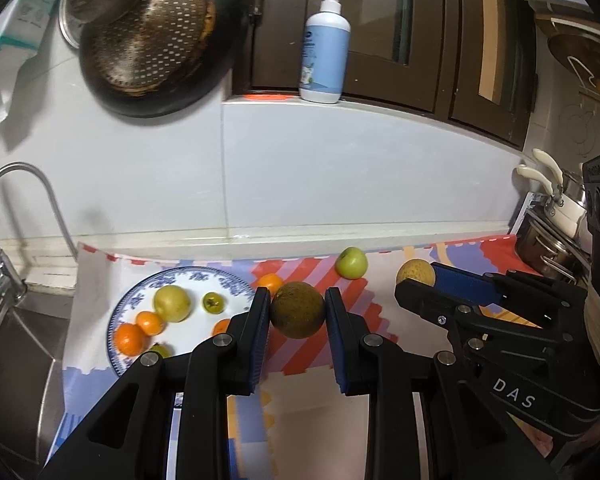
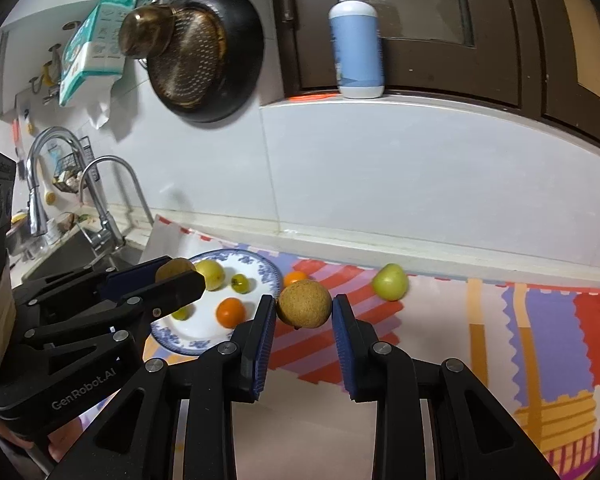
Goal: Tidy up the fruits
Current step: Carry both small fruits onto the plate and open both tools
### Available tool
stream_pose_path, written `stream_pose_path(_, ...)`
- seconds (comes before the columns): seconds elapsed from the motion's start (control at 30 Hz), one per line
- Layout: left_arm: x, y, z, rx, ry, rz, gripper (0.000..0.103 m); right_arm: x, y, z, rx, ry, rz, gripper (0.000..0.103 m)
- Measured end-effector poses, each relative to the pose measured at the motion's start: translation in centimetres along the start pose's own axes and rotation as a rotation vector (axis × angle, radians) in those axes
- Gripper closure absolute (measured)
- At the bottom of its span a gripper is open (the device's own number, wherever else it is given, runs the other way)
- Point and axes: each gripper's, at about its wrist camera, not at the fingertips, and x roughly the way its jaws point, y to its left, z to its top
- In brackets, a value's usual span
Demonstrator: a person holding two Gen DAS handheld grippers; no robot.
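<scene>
My left gripper (image 1: 298,310) is shut on a dark brown-green round fruit (image 1: 297,309), held just right of the blue-patterned plate (image 1: 198,278). The plate holds a yellow apple (image 1: 172,303), several oranges (image 1: 129,338) and small green fruits (image 1: 214,303). My right gripper (image 2: 304,310) is shut on a tan round pear (image 2: 305,304); it shows in the left wrist view (image 1: 414,280) with the pear (image 1: 415,272) in it. A green apple (image 1: 352,263) (image 2: 390,282) and a small orange (image 1: 271,283) (image 2: 295,278) lie on the mat. The left gripper (image 2: 176,276) shows over the plate (image 2: 268,272).
A colourful patterned mat (image 2: 540,320) covers the counter. A sink and tap (image 1: 4,272) are at the left. A pump bottle (image 1: 326,44) stands on the ledge. Pans and a strainer (image 1: 148,40) hang on the wall. Pots (image 1: 552,240) stand at the right.
</scene>
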Motion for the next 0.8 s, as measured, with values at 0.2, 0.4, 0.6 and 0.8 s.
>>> stream_pose_path(0.2,-0.7,2.2,-0.6,-0.003,0.004,0.033,0.075,0.9,2.2,0.1,-0.014,0.006,0.03,0.073)
stream_pose_path(0.4,-0.3,4.7,-1.0,-0.013,0.021,0.062,0.075,2.8,3.9,0.5,-0.031,0.022,0.061,0.073)
stream_pose_path(0.6,1.2,7.3,-1.5,-0.038,0.048,0.091,0.075,6.0,5.3,0.9,-0.057,0.066,0.089,0.073)
stream_pose_path(0.8,3.6,9.9,-2.1,-0.055,0.079,0.101,0.075,10.0,6.5,1.3,-0.098,0.117,0.107,0.073)
